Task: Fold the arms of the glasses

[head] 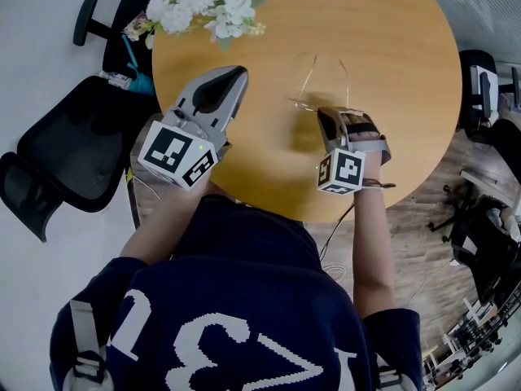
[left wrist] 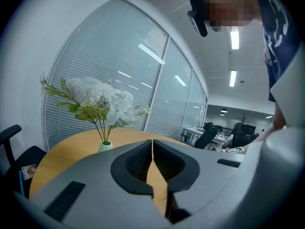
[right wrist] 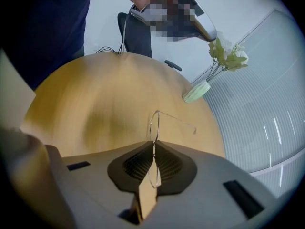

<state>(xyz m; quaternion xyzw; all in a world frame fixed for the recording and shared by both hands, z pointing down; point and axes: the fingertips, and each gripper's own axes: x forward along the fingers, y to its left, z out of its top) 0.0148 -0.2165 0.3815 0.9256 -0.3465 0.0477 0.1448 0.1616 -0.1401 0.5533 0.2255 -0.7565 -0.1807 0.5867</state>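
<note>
While over wooden office table [head: 391, 72]: left gripper [left wrist: 152, 147] together, right gripper [right wrist: 153, 146] tight on glasses [right wrist: 154, 126].

Our right tool [head: 327, 116] meets the front of the wire glasses [head: 305, 79], their arms spread open over the round tabletop [head: 391, 47]; our left tool [head: 235, 76] hovers alongside.

Round wooden table [head: 383, 47]; flower vase [right wrist: 195, 92] near edge.

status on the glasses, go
Left gripper shut, empty. Right gripper shut on glasses, both arms unfolded. Flower vase at far table edge, apart.
</note>
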